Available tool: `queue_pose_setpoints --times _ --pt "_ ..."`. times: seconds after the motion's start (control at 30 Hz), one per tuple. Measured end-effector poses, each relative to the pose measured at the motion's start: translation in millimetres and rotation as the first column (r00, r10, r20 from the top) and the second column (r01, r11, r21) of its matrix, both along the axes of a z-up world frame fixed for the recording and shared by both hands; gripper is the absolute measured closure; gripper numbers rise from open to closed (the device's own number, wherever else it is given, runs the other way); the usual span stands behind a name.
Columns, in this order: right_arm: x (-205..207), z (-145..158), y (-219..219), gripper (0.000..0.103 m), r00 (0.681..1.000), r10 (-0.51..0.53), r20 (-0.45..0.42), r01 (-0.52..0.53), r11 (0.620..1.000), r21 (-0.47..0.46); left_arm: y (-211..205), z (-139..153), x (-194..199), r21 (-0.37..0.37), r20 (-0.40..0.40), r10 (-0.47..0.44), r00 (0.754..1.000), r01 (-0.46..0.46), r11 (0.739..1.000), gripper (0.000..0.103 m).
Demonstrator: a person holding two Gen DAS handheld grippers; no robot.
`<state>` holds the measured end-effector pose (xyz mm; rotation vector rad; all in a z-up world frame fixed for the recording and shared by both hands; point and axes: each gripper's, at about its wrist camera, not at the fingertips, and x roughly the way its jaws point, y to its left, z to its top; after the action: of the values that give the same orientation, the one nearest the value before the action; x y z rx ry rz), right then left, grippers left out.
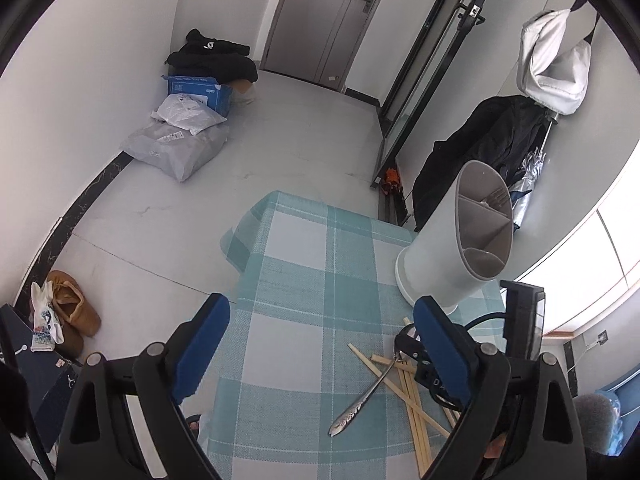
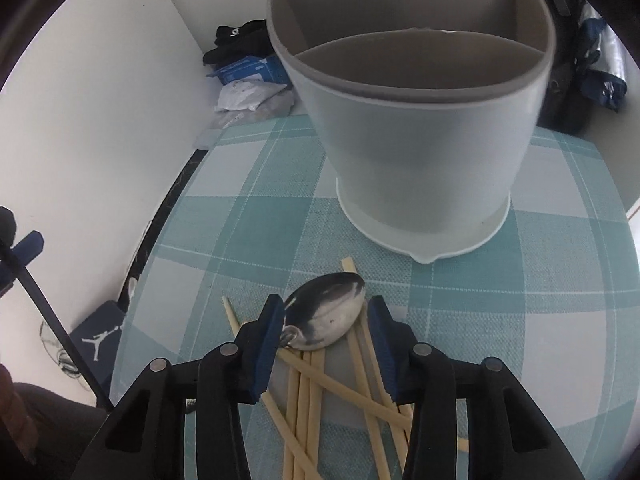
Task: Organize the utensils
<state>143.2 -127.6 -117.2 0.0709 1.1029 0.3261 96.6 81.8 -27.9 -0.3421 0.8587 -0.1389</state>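
Low over a tabletop [image 2: 560, 320] covered in a teal-and-white checked cloth, the right tongs [image 2: 325, 330] bracket the bowl of a metal spoon [image 2: 326, 316], their blue-padded fingers [image 2: 270, 344] standing on either side of it; the left pad seems to touch the bowl's edge while a narrow gap shows at the right pad, so a firm grip cannot be confirmed. The spoon lies across a loose heap of pale wooden chopsticks [image 2: 304, 408], which cross one another beneath and behind the tongs. Just beyond stands a white utensil holder [image 2: 420, 152] with a grey divided interior, upright on its own drip base on the cloth. From the left wrist camera, the spoon [image 1: 362, 398] is seen full length, its patterned handle pointing toward the near edge of the tabletop [image 1: 288, 312] and its bowl end hidden among the black parts of the other tool, with the chopsticks [image 1: 416, 404] scattered under it. The left tongs [image 1: 322, 344] hang spread wide above the cloth with nothing between their fingers [image 1: 200, 344]. The holder [image 1: 452, 248] shows fork tines [image 1: 496, 197] in a far compartment. Parcels [image 1: 176, 148] and a blue box [image 1: 198, 92] sit on the floor by the wall.
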Motion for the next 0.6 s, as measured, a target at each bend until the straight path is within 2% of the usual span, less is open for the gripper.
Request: queue_pose_setpoints --times 0.1,0.17,0.2,0.37,0.47,0.6 --pt "1 -2 10 0.067 1.0 0.016 0.004 -0.016 0.998 -0.058 6 2 2 -0.025 0.003 0.002 1.0 -0.002 1.0 0.012" --pt "0 -3 14 0.079 1.0 0.03 0.005 -0.029 0.995 -0.091 9 4 3 -0.038 0.006 0.006 1.0 -0.006 0.999 0.012" --pt "0 -2 16 0.08 1.0 0.03 0.009 -0.029 0.995 -0.099 11 4 4 -0.045 0.004 0.008 1.0 -0.008 0.999 0.012" --pt "2 2 15 0.091 1.0 0.019 0.004 -0.019 0.997 -0.08 22 2 7 -0.108 -0.013 0.023 1.0 -0.024 0.994 0.012" --pt "8 6 15 0.098 1.0 0.014 -0.002 -0.014 0.999 -0.041 29 -1 9 -0.148 -0.038 0.037 0.999 -0.042 0.988 0.012" --pt "11 12 13 0.101 1.0 -0.011 -0.011 0.012 1.0 0.027 39 -5 9 -0.187 -0.065 0.062 0.996 -0.073 0.98 0.012"
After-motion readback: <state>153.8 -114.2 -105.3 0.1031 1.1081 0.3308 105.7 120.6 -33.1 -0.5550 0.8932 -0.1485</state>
